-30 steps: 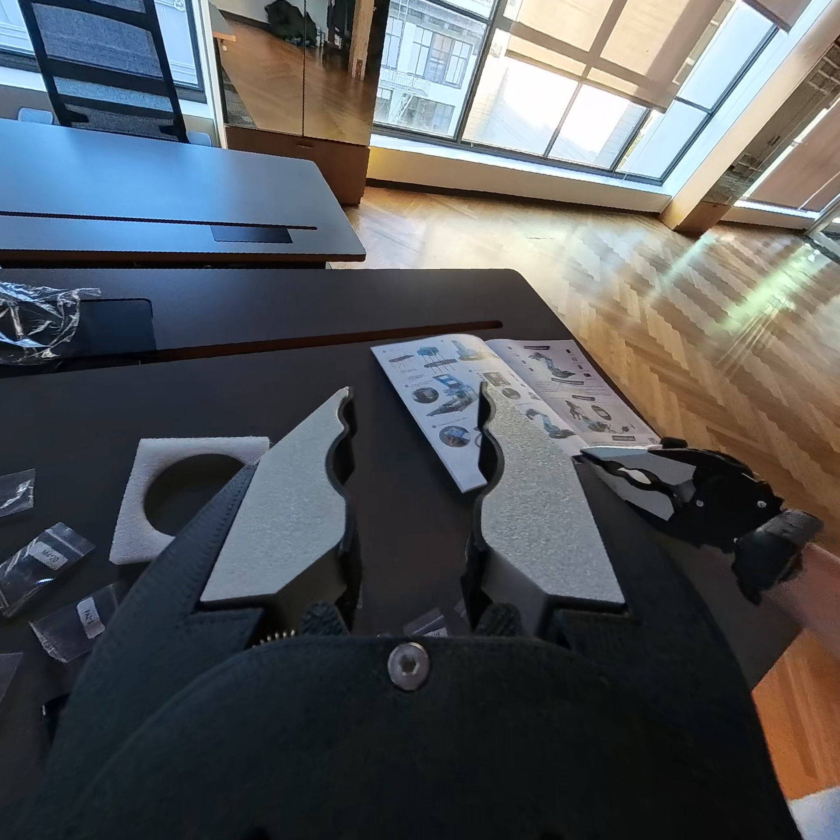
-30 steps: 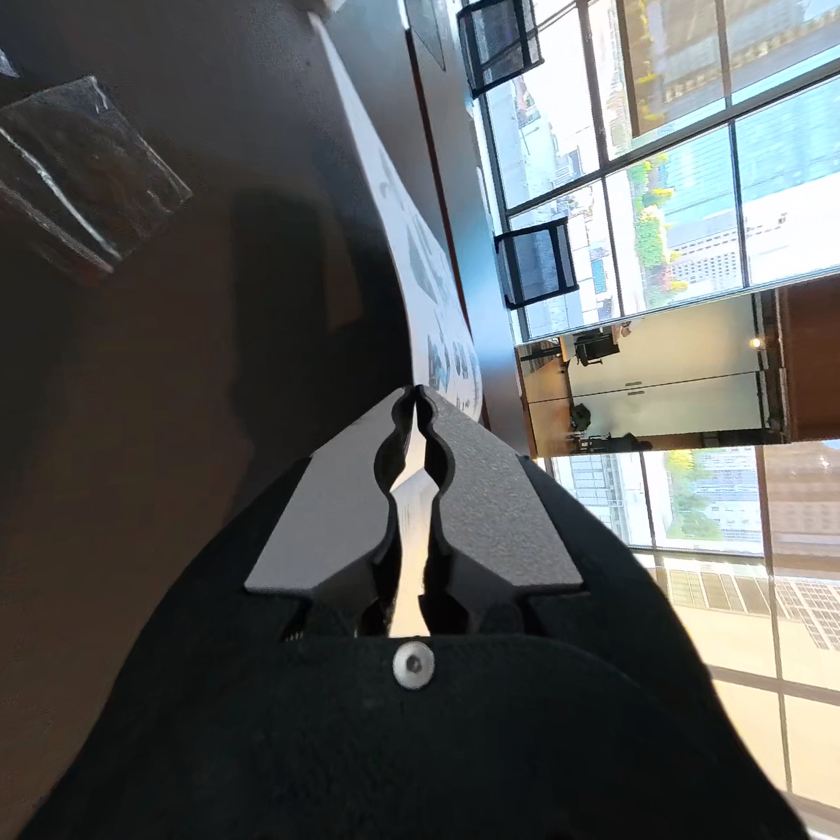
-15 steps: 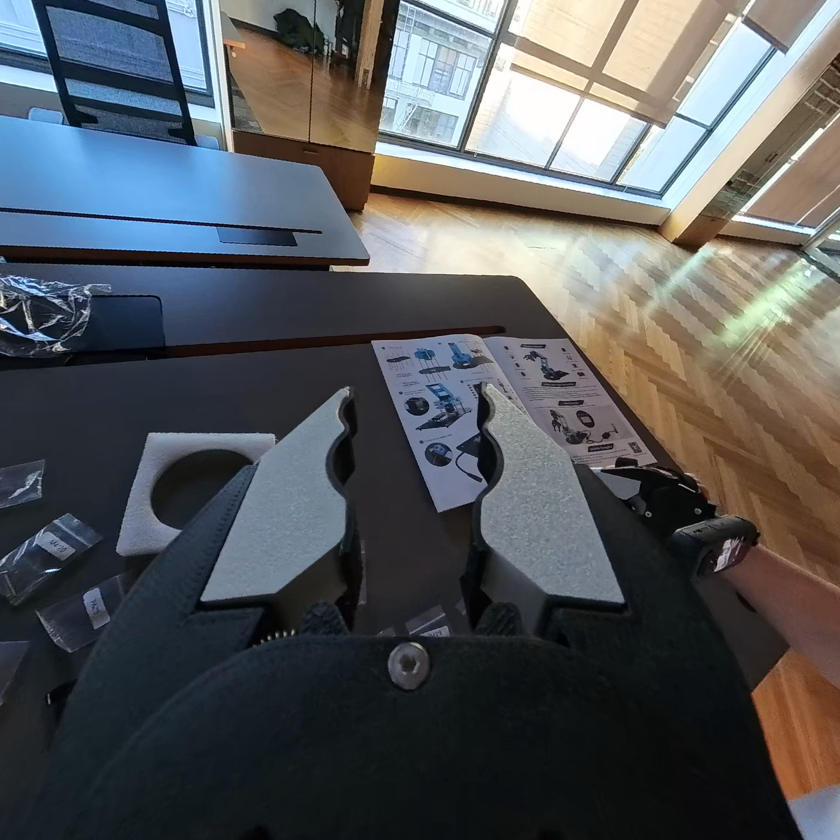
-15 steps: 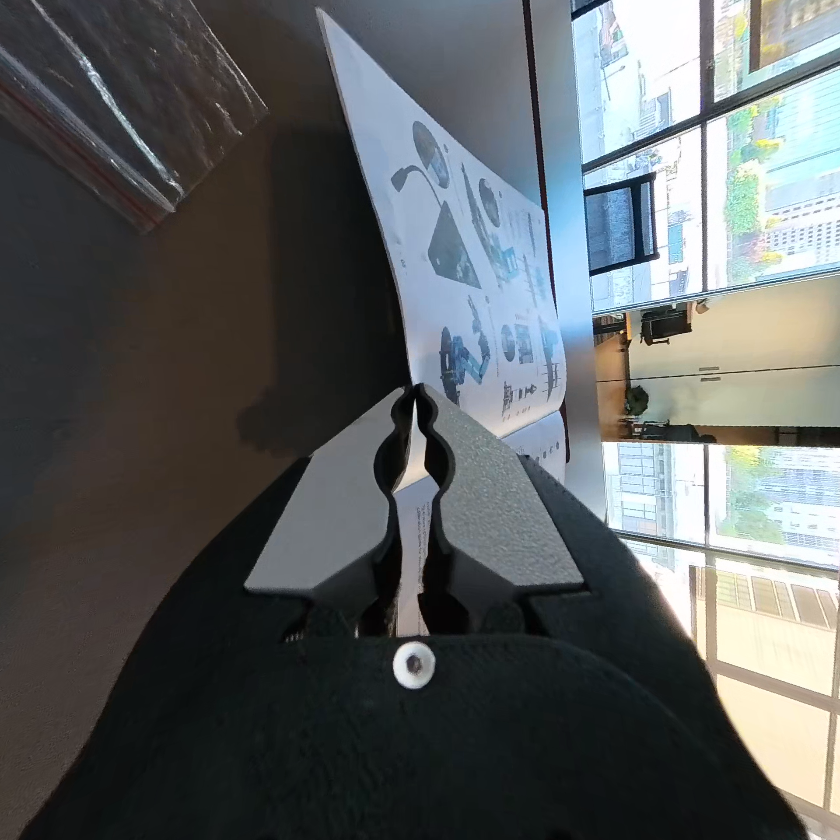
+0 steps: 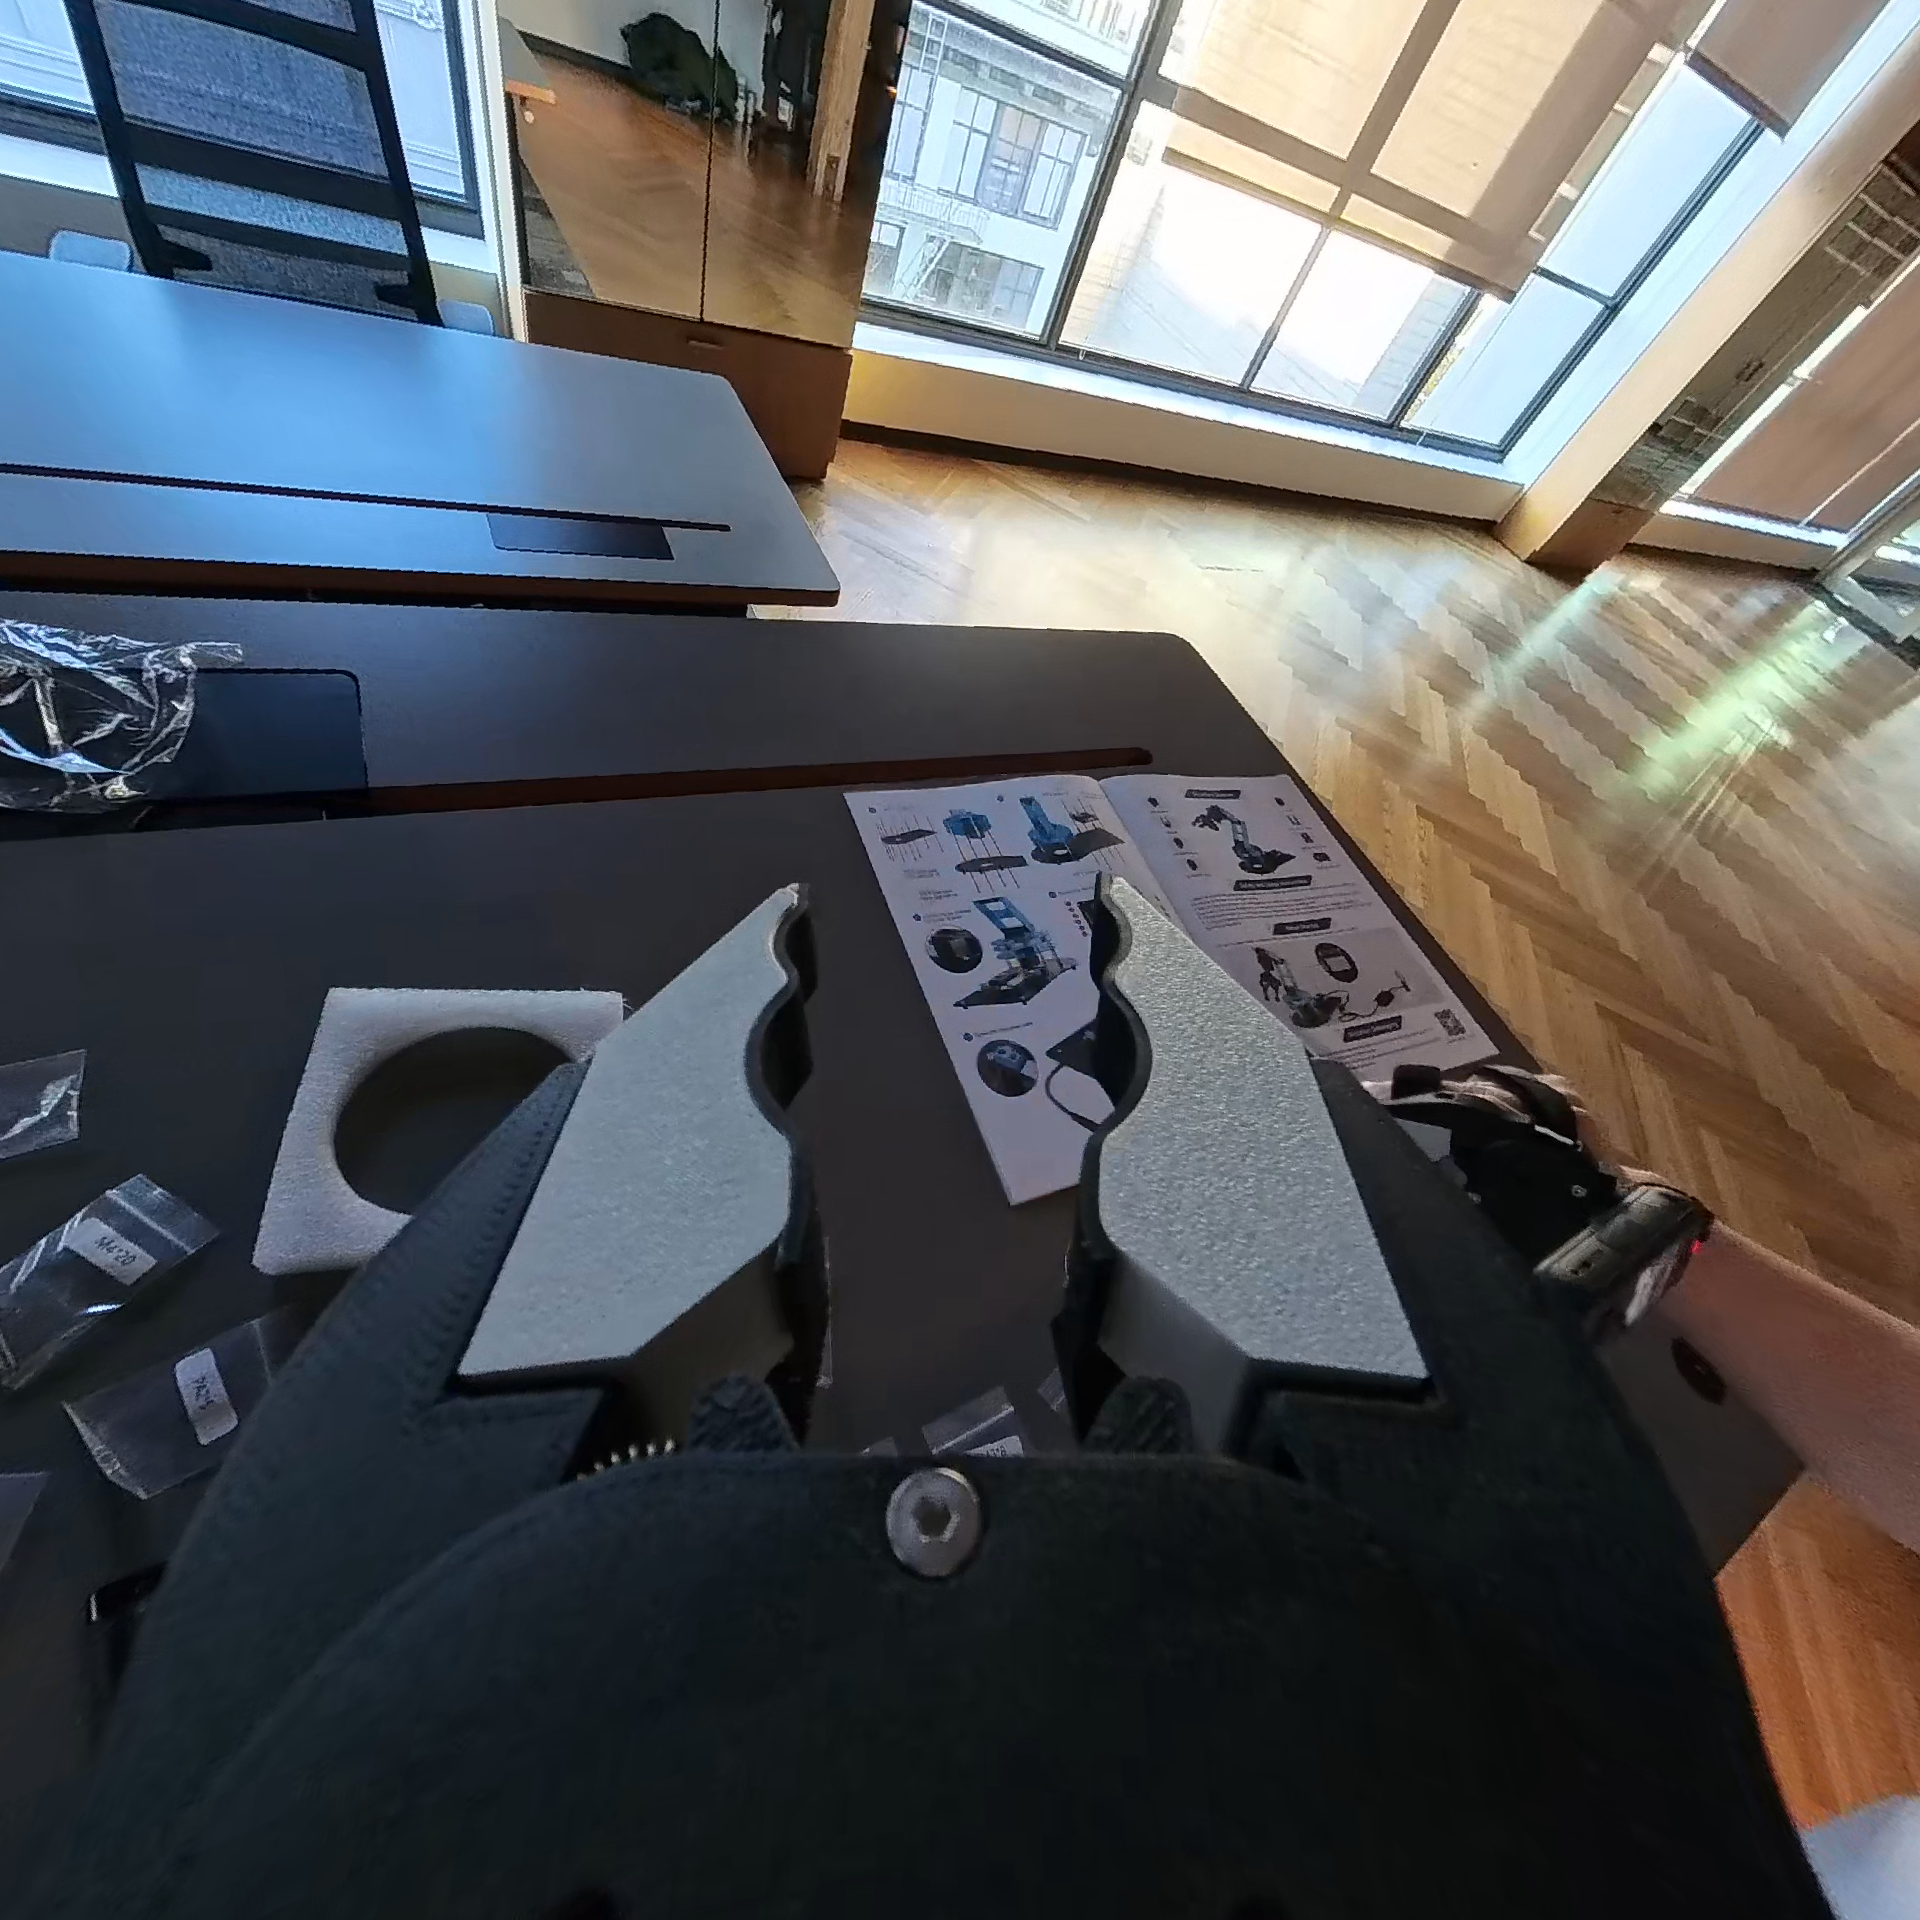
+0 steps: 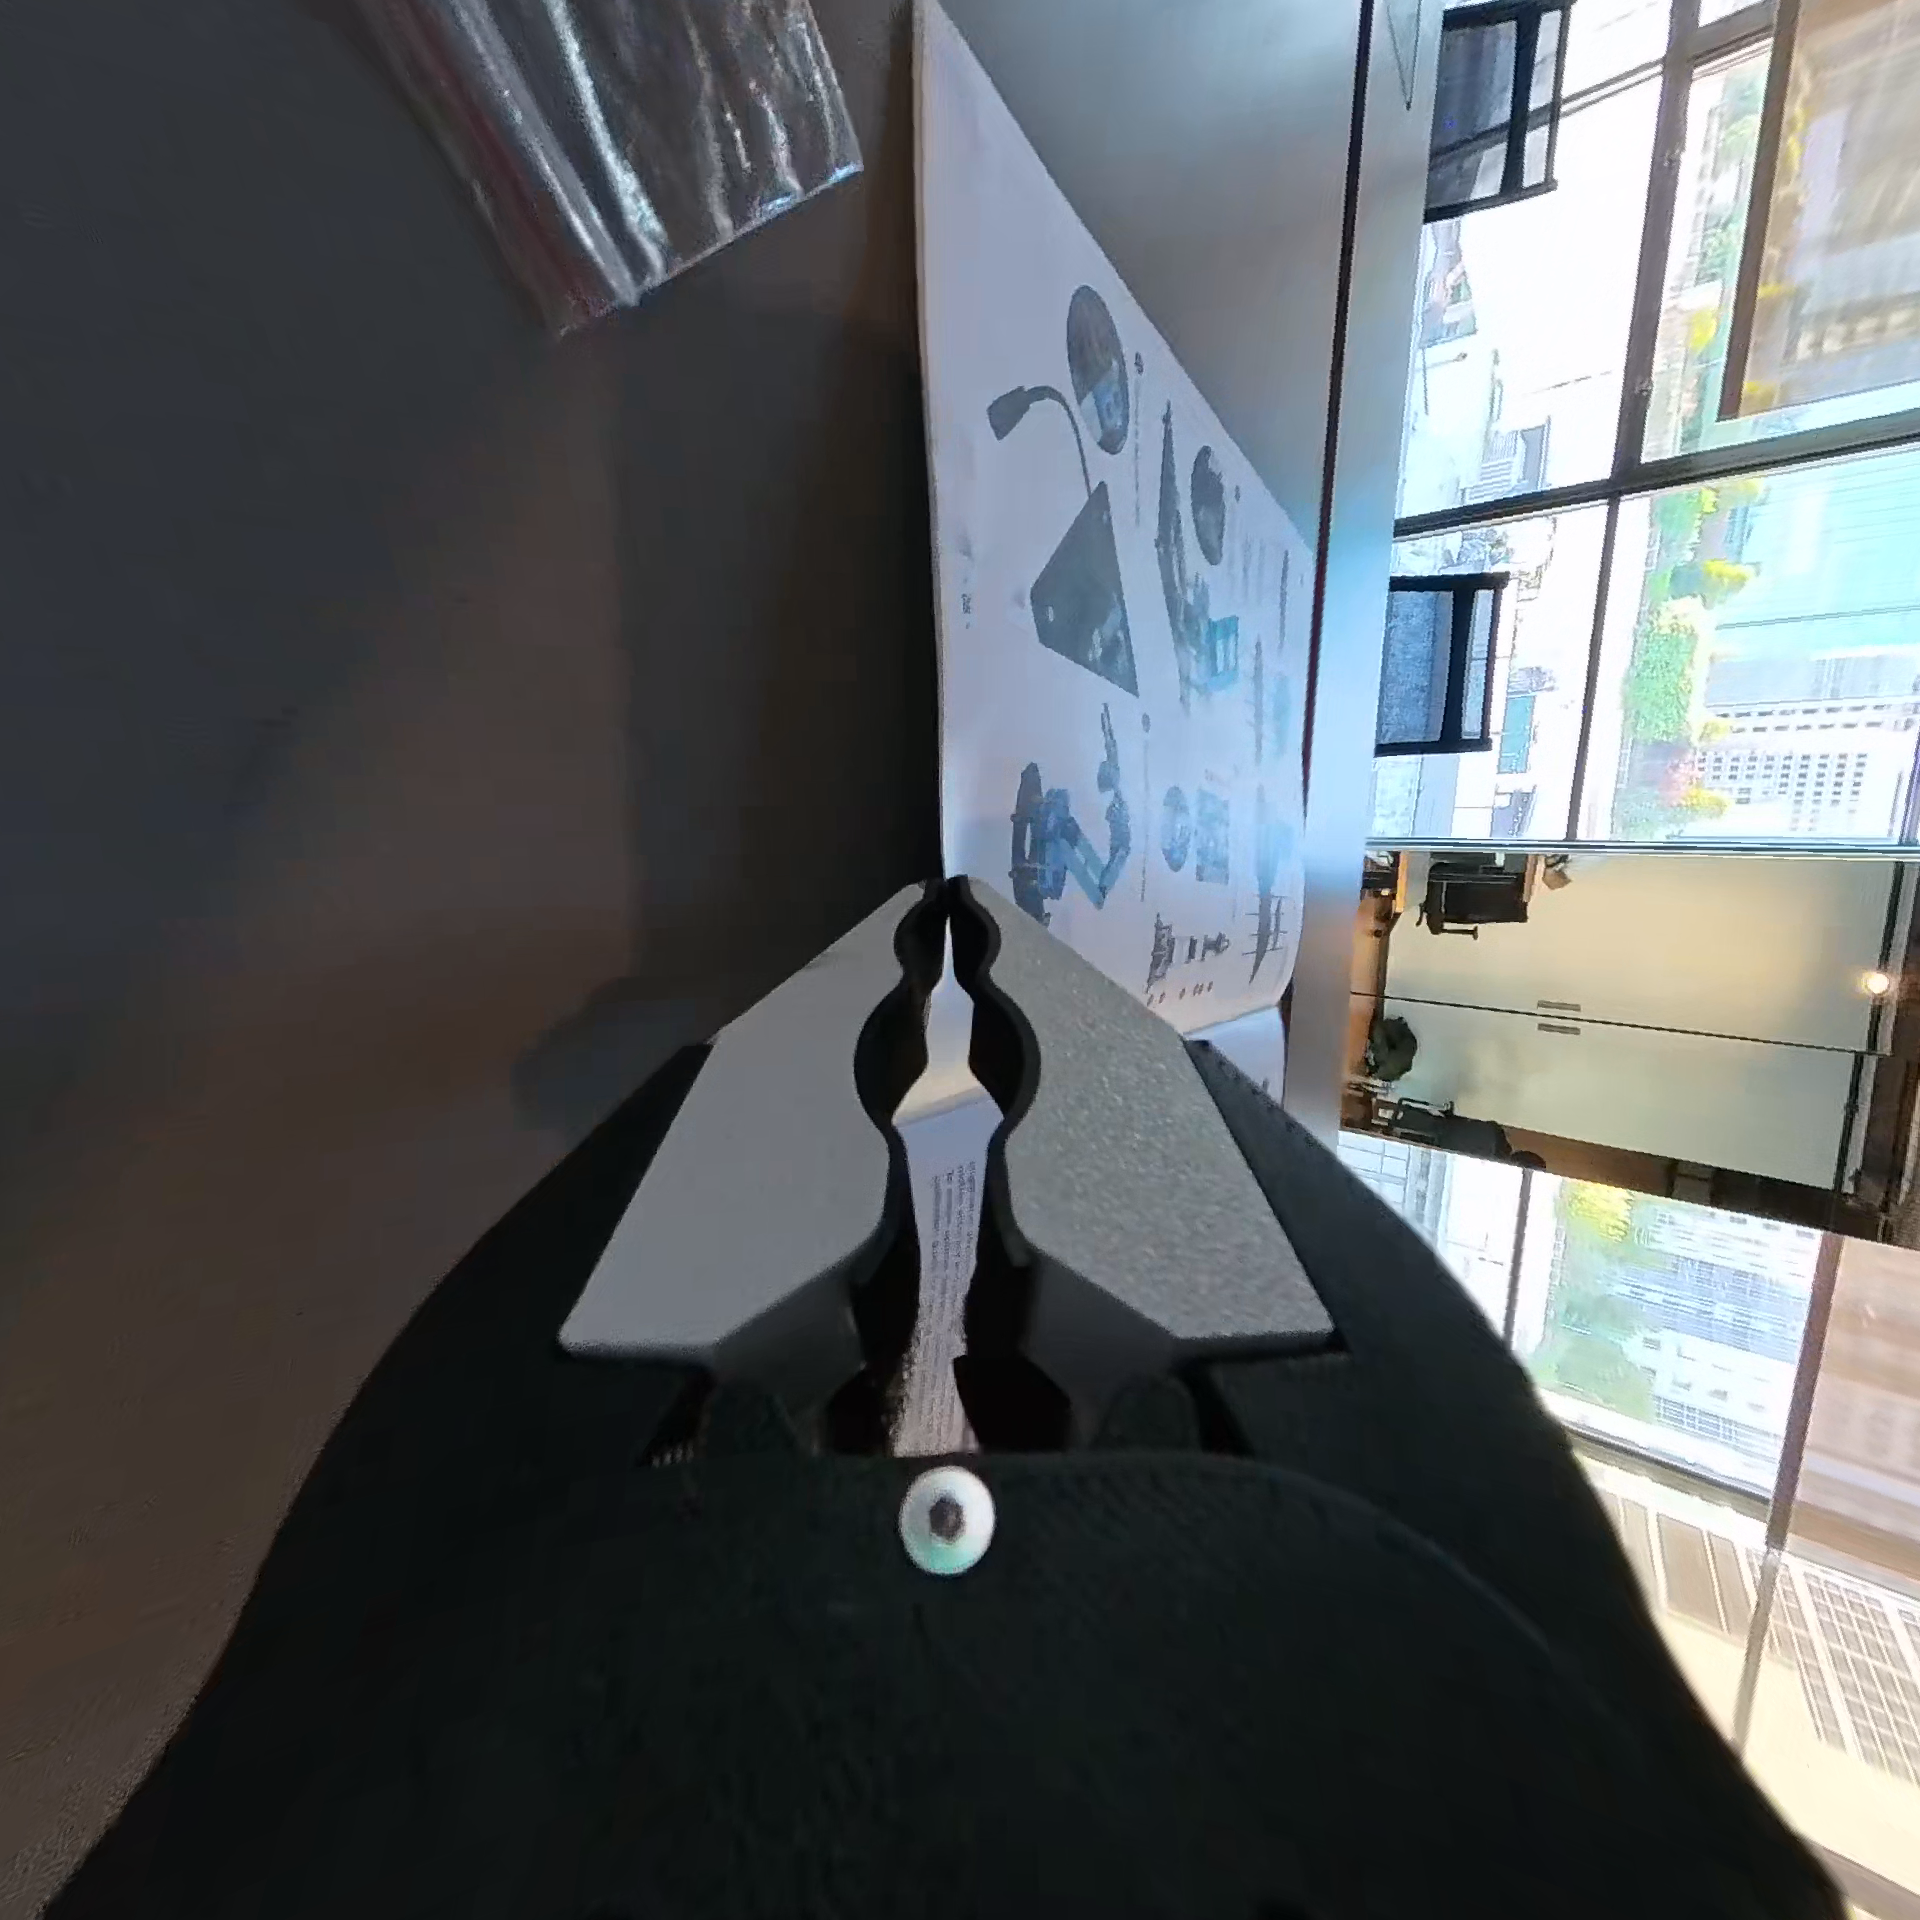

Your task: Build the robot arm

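An open illustrated booklet point(image 5: 1247, 883) lies on the dark table point(image 5: 520, 914) near its right edge. My left gripper point(image 5: 951, 902) is open and empty. It hovers over the table, with its right finger above the booklet's left page. My right gripper point(image 6: 948, 890) is turned on its side and shut on the near edge of the booklet point(image 6: 1091, 623), with paper showing between its fingers. In the left wrist view my right gripper point(image 5: 1423, 1091) sits at the booklet's near right corner, by the table edge.
A white foam square with a round hole point(image 5: 343, 1049) lies left of my left gripper. Several small plastic bags point(image 5: 94, 1268) lie farther left, and one plastic bag point(image 6: 644, 135) lies by the booklet. Crumpled film point(image 5: 83, 717), a second table point(image 5: 364, 468) and a chair point(image 5: 249, 156) are behind. Wooden floor is to the right. Across from one pair of fingers to the other is roughly 35 centimetres.
My right gripper has stayed shut on the booklet's edge, and the lifted page has come down and lies flatter. My left gripper has stayed open and drifted slightly.
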